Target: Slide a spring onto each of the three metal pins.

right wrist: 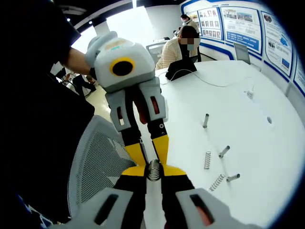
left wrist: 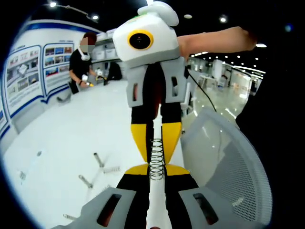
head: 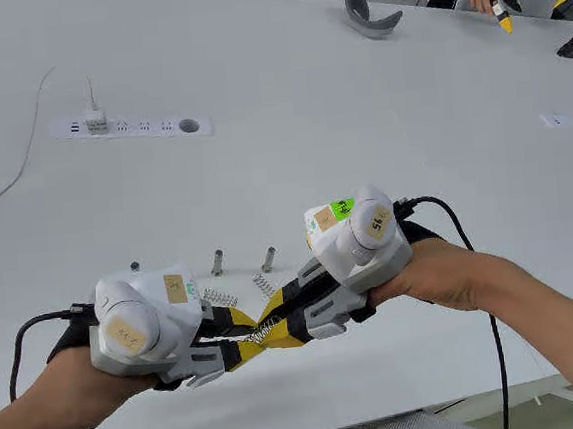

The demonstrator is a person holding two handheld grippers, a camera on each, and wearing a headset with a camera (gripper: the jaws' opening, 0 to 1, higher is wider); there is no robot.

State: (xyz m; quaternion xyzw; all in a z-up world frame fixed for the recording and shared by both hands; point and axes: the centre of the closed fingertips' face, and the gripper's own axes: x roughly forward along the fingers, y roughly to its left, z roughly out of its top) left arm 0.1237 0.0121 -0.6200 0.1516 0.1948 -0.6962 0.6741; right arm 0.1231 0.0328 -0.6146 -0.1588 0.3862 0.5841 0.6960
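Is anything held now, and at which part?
One spring: the left gripper is shut on one end, the right gripper on the other end.

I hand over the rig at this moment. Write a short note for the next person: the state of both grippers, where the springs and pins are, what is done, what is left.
Left gripper: shut on one end of a small metal coil spring.
Right gripper: shut on the other end. The tips of the two grippers meet over the near part of the white table.
The three short grey metal pins are on the table, all bare. Two loose coil springs lie just in front of them.
Done: no pin carries a spring.
Left: all three pins.
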